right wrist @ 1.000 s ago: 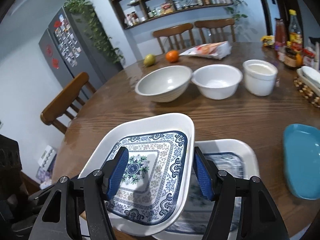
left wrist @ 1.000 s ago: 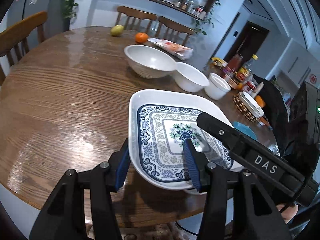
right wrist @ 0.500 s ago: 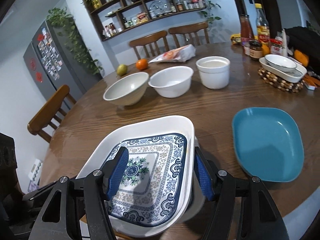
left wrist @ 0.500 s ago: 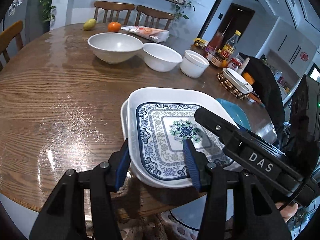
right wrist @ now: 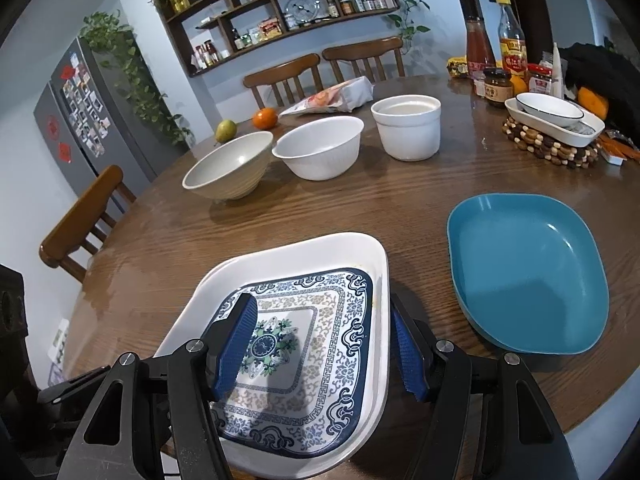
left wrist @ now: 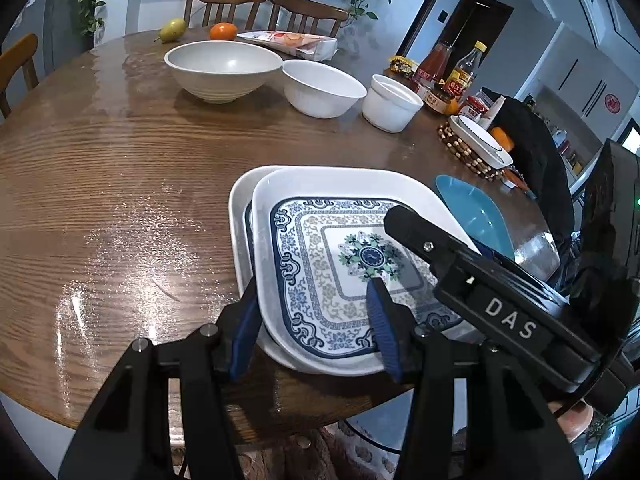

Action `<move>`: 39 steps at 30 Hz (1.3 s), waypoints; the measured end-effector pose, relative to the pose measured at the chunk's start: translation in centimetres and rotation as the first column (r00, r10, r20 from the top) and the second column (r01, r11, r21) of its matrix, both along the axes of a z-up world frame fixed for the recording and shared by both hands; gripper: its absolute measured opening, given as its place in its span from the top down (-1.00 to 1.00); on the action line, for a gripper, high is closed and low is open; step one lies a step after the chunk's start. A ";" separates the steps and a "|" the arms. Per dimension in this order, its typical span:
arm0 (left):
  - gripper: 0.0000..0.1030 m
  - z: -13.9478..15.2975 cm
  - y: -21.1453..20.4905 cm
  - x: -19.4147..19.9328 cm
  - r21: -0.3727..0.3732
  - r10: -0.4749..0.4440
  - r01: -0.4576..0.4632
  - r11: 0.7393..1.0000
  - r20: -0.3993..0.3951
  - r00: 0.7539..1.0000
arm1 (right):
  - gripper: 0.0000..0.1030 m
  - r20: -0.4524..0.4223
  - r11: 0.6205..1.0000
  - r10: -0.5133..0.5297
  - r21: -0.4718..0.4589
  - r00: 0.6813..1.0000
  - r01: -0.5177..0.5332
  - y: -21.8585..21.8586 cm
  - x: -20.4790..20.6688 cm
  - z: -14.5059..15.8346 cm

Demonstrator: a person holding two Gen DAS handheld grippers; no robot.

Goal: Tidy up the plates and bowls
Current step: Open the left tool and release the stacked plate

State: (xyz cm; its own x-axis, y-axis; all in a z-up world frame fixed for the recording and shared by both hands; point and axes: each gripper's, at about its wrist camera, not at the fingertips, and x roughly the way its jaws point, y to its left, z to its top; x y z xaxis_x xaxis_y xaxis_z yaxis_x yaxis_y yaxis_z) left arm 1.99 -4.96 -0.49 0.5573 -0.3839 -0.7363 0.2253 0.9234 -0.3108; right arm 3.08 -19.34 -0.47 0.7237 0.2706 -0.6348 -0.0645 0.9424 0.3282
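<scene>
Both the left gripper (left wrist: 316,328) and right gripper (right wrist: 320,344) seem clamped on opposite rims of the patterned plate (left wrist: 340,264), poised over its twin (left wrist: 240,216) at the table's (left wrist: 120,184) near edge, so stacking is underway and lowering squarely, then releasing, likely comes next.

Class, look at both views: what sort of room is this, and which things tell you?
Most likely a home dining area by a kitchen: a round wooden table with dining chairs, a magnet-covered fridge, and wall shelves of jars.
</scene>
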 end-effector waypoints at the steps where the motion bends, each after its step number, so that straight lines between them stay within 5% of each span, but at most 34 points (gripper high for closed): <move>1: 0.04 -0.1 -0.1 0.1 -0.002 -0.004 0.004 1.000 -0.005 1.000 | -0.31 -0.002 1.000 -0.002 -0.001 1.000 0.002 0.0 0.0 -0.1; 22: 0.00 -0.1 -0.2 0.2 0.006 -0.031 0.032 0.999 -0.008 0.999 | -0.31 -0.004 1.000 -0.011 -0.011 1.000 0.011 -0.4 0.0 -0.3; 39: -0.21 2.5 1.2 -0.9 -0.033 0.012 -0.009 0.999 0.087 0.996 | -0.31 0.073 0.996 -0.049 -0.069 0.996 0.054 -0.6 -1.3 1.7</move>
State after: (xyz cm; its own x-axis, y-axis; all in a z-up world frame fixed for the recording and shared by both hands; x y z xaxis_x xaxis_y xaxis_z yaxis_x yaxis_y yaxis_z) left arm 1.10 -3.80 1.96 0.6231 -0.4004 -0.6719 0.2430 0.9156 -0.3203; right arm 1.80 -19.91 1.22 0.7793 0.1882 -0.5977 -0.0362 0.9658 0.2568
